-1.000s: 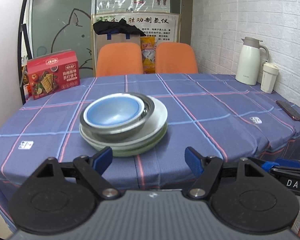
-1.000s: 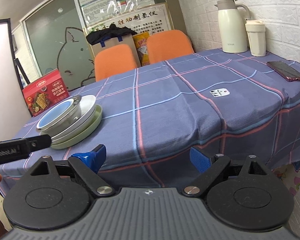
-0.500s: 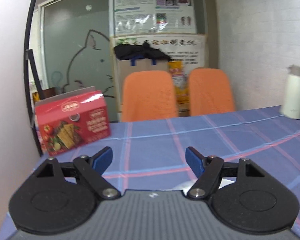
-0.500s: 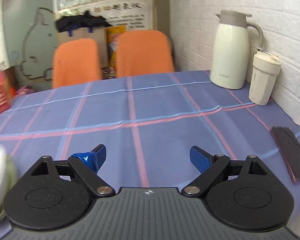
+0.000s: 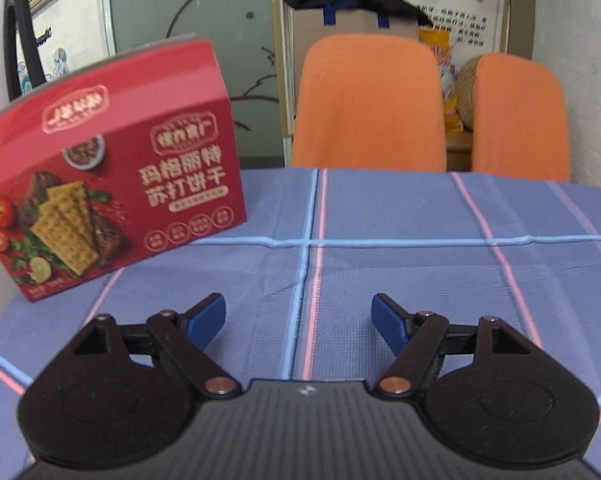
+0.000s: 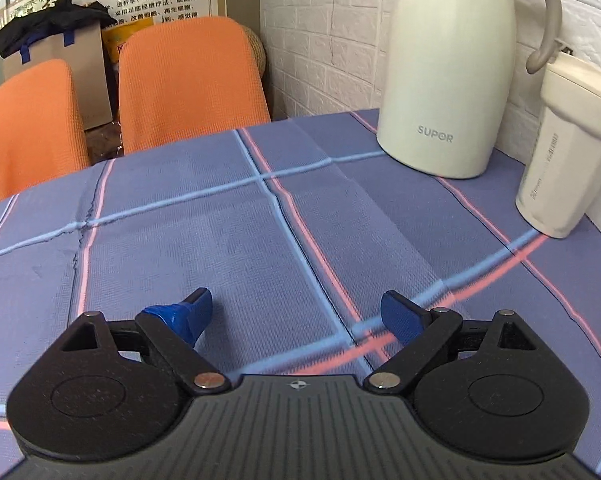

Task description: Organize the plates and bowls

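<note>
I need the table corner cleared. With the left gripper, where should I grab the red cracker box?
Take the red cracker box across its thin depth at the top edge, coming down from above. It stands upright with its broad front facing the open left gripper, probably too wide to span.

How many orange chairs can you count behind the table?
2. One chair stands behind the table's far edge, near the middle; the other chair stands right of it, toward the brick wall. Others may be hidden.
</note>
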